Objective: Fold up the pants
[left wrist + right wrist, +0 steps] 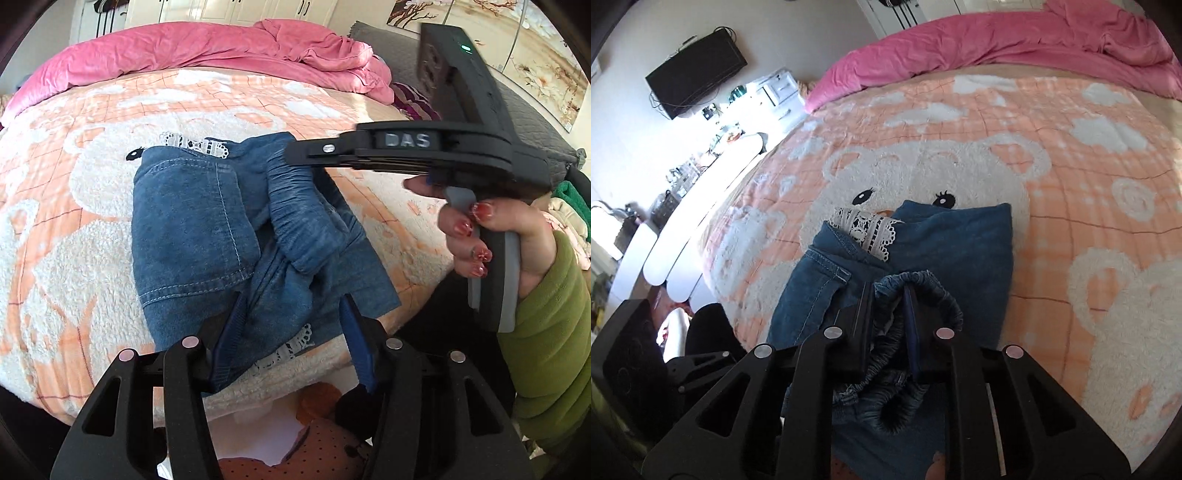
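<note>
Blue denim pants [192, 221] with white lace trim [199, 146] lie partly folded on the bear-pattern blanket [74, 206], near the bed's front edge. My left gripper [291, 325] straddles the near hem, and its blue pads [231, 332] press into a creased fold of denim. My right gripper [888, 295] is shut on the gathered elastic waistband [938, 291] and holds it bunched up above the pants [960, 251]. In the left wrist view the right gripper [295, 153] reaches in from the right, its tips at the waistband [291, 206].
A hand [480, 229] in a green sleeve [546, 332] holds the right gripper. A pink duvet [221, 48] is heaped at the far side of the bed. An orange plush toy [321, 443] lies below the bed edge. A wall TV [698, 74] and white desk [701, 206] stand left.
</note>
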`<state>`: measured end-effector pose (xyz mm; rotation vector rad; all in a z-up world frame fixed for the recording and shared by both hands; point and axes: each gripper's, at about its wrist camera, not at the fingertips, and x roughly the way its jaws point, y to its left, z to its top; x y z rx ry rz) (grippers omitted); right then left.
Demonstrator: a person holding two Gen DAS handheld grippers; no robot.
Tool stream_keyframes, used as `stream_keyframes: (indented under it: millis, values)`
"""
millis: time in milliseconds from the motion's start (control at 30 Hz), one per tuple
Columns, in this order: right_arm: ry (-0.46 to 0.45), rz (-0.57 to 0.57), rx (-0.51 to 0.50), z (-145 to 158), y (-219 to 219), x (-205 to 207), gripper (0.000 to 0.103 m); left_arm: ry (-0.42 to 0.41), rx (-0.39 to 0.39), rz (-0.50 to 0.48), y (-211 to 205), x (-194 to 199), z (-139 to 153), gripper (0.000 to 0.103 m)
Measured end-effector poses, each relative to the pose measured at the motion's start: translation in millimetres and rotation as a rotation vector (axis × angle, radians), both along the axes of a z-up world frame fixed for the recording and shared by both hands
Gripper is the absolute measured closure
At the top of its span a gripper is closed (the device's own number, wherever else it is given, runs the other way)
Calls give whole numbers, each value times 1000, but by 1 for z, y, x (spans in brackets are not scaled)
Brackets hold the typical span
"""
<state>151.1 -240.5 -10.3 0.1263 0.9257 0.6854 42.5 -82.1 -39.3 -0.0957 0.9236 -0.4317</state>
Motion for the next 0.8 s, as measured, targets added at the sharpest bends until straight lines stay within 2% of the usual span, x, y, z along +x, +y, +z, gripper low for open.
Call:
stream_keyframes:
  millis: [167,233,300,433,533,667,800]
  values:
    - [-101,-64,-73,19,-10,-20,75,-8,-29,19,16,-15,8,53]
    - [-118,-78,-70,25,-15,-26,72,-13,-35,41,24,-19,13,51]
    - [-143,-82,-81,30,-16,-34,64,-21,-35,69,32,-21,17,51]
    - [-155,-64,-62,36,-14,-52,59,-28,-35,128,50,-23,24,50]
    - [-164,-49,-63,37,-9,-65,56,-37,-4,160,57,-22,30,44]
    - [-174,-21,-70,38,2,-81,48,-50,17,193,66,-20,38,43]
    - [-193,4,-91,39,14,-93,43,-57,29,221,74,-19,46,37]
